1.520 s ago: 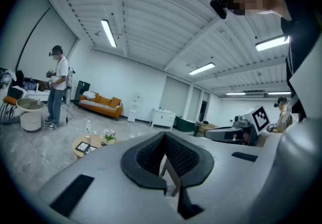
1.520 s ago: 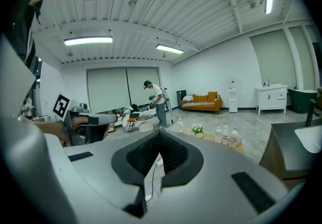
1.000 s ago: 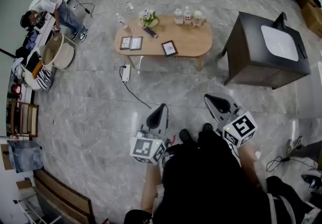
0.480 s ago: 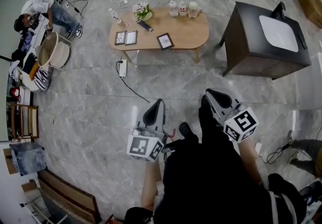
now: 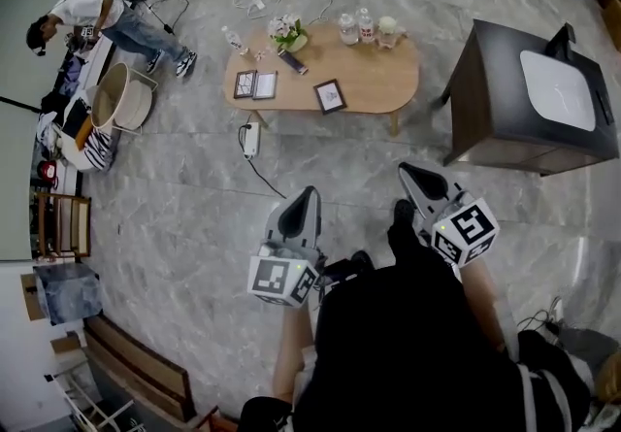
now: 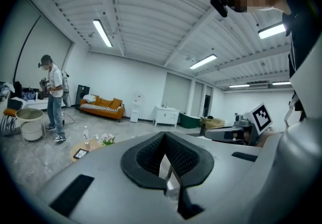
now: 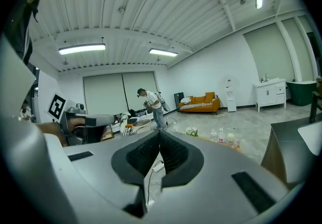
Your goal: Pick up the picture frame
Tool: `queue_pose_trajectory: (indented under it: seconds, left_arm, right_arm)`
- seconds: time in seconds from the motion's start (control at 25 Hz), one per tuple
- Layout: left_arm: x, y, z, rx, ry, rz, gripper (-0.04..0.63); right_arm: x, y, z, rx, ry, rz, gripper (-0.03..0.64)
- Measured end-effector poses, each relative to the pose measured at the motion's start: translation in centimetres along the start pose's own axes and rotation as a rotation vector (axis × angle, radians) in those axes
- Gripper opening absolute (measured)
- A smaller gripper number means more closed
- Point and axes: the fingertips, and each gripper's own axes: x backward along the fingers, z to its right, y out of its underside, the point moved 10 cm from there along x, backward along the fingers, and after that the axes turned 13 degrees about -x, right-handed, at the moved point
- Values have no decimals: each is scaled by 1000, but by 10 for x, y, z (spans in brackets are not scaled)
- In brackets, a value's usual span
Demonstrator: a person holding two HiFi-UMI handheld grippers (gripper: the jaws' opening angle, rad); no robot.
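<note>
A black picture frame (image 5: 329,95) lies flat on the oval wooden coffee table (image 5: 374,81), near its front edge. Two more small frames (image 5: 253,83) lie side by side toward the table's left end. One frame (image 6: 80,153) shows small and far off in the left gripper view. Both grippers hover over the floor, well short of the table and pointing toward it. My left gripper (image 5: 307,195) (image 6: 163,136) is shut and holds nothing. My right gripper (image 5: 412,173) (image 7: 160,135) is also shut and holds nothing.
A flower pot (image 5: 286,32), a remote and several bottles (image 5: 367,27) stand along the table's far side. A power strip (image 5: 250,139) with its cable lies on the floor before the table. A dark cabinet (image 5: 505,119) stands at the right. A person (image 5: 97,13) and a basket (image 5: 116,95) are far left.
Both grippers have come a little nearer to the table as the wearer steps forward, and both stay shut. The person at the far left has straightened up.
</note>
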Motion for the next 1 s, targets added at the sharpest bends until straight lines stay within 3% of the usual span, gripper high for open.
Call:
queue_pose_trajectory:
  seconds: [0.4,0.76,1.0]
  left_arm:
    - [-112,-21,22,16,-66,-29,11]
    - [-146,-15,7,37,-107,-109,11]
    - [-169,-10,-19,54,-104,-108,11]
  right_arm:
    - [-37,-46,93,36,-112,-81,12]
    - [-58,-50,130,-4,-125,-126,12]
    - [-73,-55,140,-11,-99,-127,12]
